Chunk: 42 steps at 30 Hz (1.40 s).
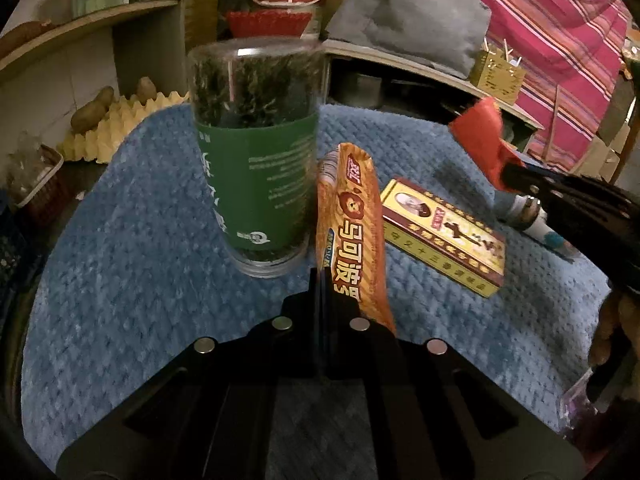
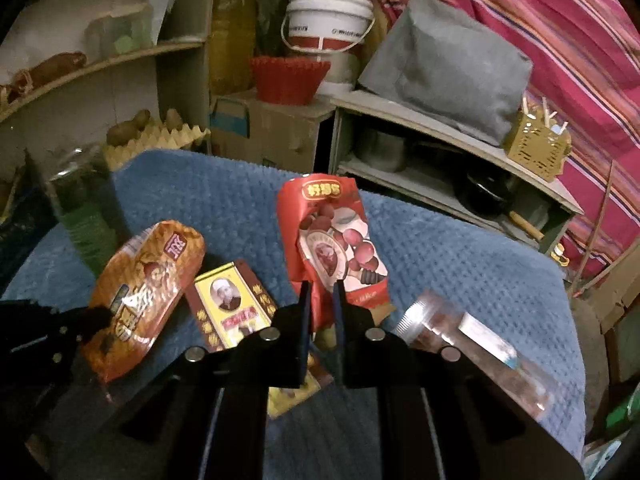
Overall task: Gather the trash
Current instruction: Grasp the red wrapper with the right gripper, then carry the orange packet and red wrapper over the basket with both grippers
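Jaws of both tools are clenched, each on a flat wrapper. Left gripper (image 1: pixel 322 280) pinches the lower edge of an orange snack wrapper (image 1: pixel 348 216), which stands up from the pads beside a glass jar with a green label (image 1: pixel 256 160). Right gripper (image 2: pixel 322 292) pinches the lower part of a red snack packet (image 2: pixel 336 240), which rises upright above the pads, clear of the blue cloth (image 2: pixel 460 248) that covers the table.

Still lying on the cloth are a yellow-and-maroon carton (image 1: pixel 444 232), between the two tools, and a clear capped container (image 2: pixel 472 344) on its side, just beside the right tool's frame. In the right wrist view a second yellow printed piece (image 2: pixel 292 394) shows under the right tool; what it is cannot be told.

Judged step: both pieces of trash are picked up and want carrying to a bin, which appears in neither view. To do this well, keep each pinch firm, since thin foil slips easily from a grip taken near an edge. Lift straight before moving sideways, so that the dangling packet does not sweep the carton or roll the capped container. Left tool should swing away from the jar, which stands close to its wrapper and could tip.
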Tool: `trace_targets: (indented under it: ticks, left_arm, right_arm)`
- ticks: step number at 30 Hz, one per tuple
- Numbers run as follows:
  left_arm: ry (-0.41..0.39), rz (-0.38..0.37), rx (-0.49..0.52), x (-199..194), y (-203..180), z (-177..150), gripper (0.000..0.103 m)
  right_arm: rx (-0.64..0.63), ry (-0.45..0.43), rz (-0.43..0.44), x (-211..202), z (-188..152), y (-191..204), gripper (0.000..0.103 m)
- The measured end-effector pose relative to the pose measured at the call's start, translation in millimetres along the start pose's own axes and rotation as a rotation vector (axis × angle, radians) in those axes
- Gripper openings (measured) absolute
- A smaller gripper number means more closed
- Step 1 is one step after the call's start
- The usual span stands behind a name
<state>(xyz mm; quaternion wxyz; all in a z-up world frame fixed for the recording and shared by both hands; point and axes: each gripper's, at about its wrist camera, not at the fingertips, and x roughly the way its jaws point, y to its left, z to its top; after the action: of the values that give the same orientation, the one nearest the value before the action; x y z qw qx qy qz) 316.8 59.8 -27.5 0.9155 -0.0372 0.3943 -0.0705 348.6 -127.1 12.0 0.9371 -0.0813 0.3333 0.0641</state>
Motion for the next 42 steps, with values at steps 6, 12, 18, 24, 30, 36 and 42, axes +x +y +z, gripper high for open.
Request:
trace_targets:
  ticks: [6,12,18,24,30,36,42]
  left_arm:
    - [-0.047,-0.012,0.02,-26,-11,-4,0.0]
    - [-0.088,-0.021,0.048,-55,-33,-7,0.0]
    - [-0.115,-0.012,0.096,-70,-59,-22,0.0]
    - [-0.142,-0.023,0.123,-81,-80,-34,0.0]
    - [-0.156,-0.006,0.141,-82,-99,-45,0.0]
    - [-0.208,0.058,0.161,-94,-123,-46,0.0]
    - [-0.261,0.071,0.195,-112,-166,-44,0.0]
  right_arm:
    - [0.049,-0.008,-0.018,-45,-30,-33,0.011]
    - [0.144,-0.029,-0.049,-90,-65,-76,0.011]
    - [0.216,-0.055,-0.087,-118,-95,-109,0.011]
    - [0.21,-0.064,-0.109,-128,-116,-119,0.011]
    - [0.207,-0.068,-0.109,-133,-123,-128,0.011]
    - [0.219,-0.105,-0.118,-158,-130,-143,0.011]
    - [0.267,-0.134,-0.15,-190,-145,-182,0.011]
